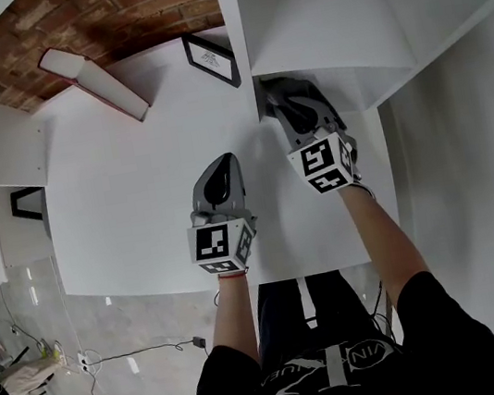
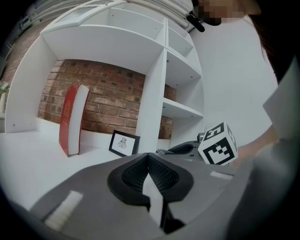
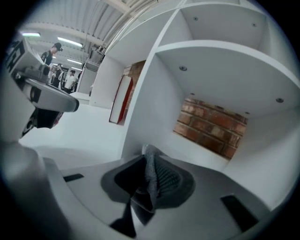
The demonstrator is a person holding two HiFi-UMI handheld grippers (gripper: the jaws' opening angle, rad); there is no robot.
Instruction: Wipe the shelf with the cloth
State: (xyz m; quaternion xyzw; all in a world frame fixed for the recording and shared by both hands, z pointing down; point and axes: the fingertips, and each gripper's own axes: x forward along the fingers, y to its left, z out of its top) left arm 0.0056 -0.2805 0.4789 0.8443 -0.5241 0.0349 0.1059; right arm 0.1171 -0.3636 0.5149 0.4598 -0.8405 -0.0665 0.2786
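Note:
A grey cloth [image 3: 151,172] is pinched between the pads of my right gripper [image 3: 146,159], which is shut on it, a fold sticking out past the tips. In the head view my right gripper [image 1: 284,94] reaches into the right-hand compartment [image 1: 332,32] of the white shelf unit, next to the upright divider [image 1: 236,43]. That compartment has a brick back [image 3: 211,126]. My left gripper [image 1: 221,164] hovers over the wide white shelf board [image 1: 124,194] to the left of the divider. Its jaws [image 2: 148,157] are shut with nothing between them.
A red book [image 1: 95,82] leans at the back left of the wide board, with a small black picture frame [image 1: 212,60] beside the divider. Both also show in the left gripper view, book [image 2: 70,119] and frame [image 2: 123,143]. More compartments [image 2: 180,75] stack above. People stand far off [image 3: 58,65].

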